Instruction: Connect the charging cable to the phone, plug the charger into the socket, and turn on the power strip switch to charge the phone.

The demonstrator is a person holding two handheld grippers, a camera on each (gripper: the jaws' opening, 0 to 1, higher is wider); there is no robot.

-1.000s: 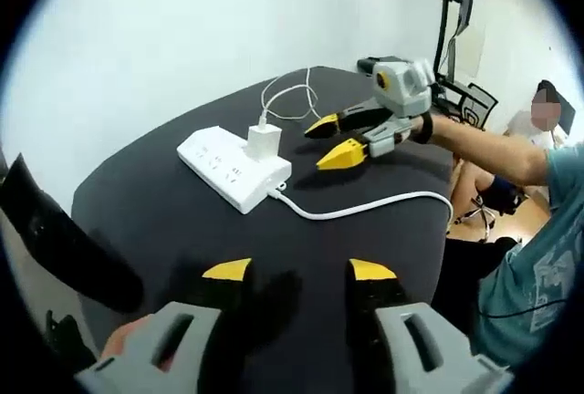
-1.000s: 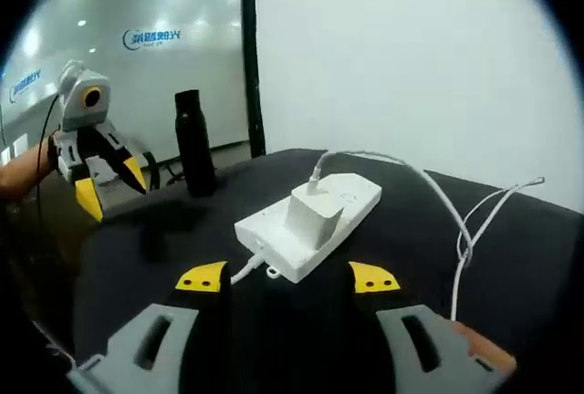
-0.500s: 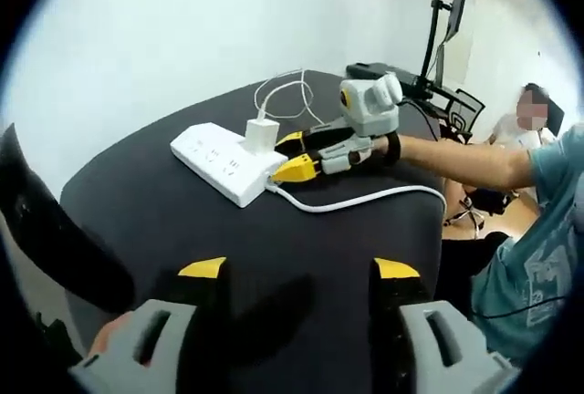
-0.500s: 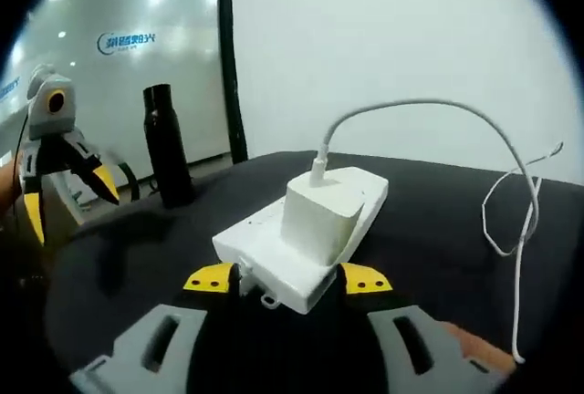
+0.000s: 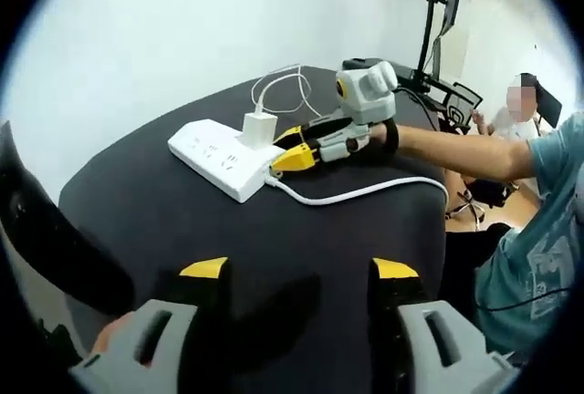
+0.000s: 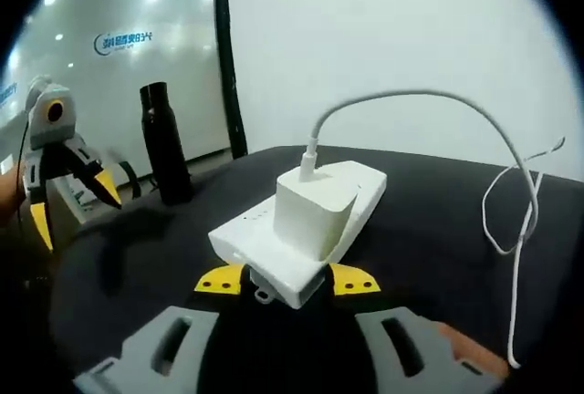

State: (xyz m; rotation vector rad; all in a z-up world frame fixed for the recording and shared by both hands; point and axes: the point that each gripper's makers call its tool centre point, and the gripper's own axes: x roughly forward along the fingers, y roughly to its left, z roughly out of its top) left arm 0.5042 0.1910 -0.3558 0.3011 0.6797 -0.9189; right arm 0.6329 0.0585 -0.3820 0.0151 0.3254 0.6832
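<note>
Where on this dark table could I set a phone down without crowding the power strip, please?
The widest bare patch of the table lies between the left gripper and the power strip. Another strip runs along the thick cord toward the table edge. It is crowded at the strip's near end, where the right gripper, charger and thin cable gather.

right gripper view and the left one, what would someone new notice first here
Most striking is the white power strip on the black table, with a white charger plugged into it and a thin white cable arching from its top. The right gripper has its yellow-tipped jaws at the strip's near end, one on each side. Across the table the left gripper hangs open beside a tall black bottle.
</note>
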